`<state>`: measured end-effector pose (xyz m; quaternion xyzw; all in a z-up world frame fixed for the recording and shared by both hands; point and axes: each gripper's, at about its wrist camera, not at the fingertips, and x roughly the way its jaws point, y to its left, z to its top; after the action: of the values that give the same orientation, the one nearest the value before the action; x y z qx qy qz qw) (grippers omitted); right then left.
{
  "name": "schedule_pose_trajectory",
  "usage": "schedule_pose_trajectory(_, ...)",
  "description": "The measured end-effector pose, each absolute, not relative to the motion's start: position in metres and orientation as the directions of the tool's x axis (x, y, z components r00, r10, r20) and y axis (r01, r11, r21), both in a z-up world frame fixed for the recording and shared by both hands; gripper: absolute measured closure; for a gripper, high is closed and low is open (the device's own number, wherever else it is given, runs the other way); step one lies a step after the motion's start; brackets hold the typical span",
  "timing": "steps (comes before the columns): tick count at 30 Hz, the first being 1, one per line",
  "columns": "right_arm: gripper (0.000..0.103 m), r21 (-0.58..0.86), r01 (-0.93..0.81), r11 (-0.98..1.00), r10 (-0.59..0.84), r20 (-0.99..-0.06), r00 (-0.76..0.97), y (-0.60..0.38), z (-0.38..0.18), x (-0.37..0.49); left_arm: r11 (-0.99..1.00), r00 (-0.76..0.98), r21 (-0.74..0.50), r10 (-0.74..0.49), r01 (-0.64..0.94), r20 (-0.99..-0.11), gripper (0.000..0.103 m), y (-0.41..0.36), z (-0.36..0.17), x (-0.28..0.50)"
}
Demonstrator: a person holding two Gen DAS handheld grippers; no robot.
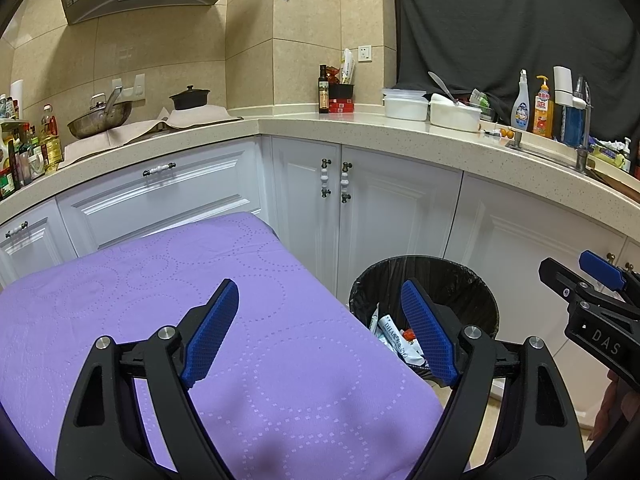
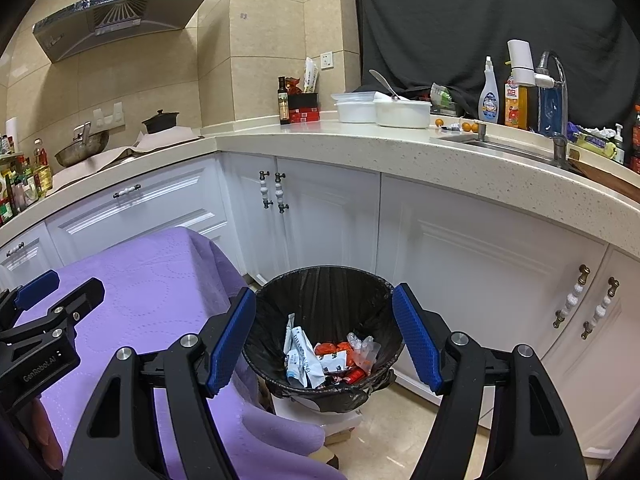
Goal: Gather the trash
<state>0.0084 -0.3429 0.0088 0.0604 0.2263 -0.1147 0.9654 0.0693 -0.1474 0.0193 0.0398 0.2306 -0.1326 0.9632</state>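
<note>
Both your tongs, left and right, gape empty; wrappers fill the bin, purple worktop bare.

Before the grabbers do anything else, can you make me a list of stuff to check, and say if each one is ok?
1. Left gripper jaws open and empty: ok.
2. Right gripper jaws open and empty: ok.
3. Trash bin upright with its black liner in: ok.
4. Room left in the bin above the wrappers: ok.
5. Purple cloth free of trash where the pictures show it: ok.
6. Trash left elsewhere, such as on the floor: cannot tell.
</note>
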Motion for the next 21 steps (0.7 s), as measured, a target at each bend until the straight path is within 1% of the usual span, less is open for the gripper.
schedule_pose_trajectory(21,0.034,0.065,0.248,0.967,-0.193,-0.454,0.87,-0.345,0.0063,0.007,0.963,0.859,0.014,-0.235,0.271,-0.455,0.021,-0.1489,0.0189,0.0701)
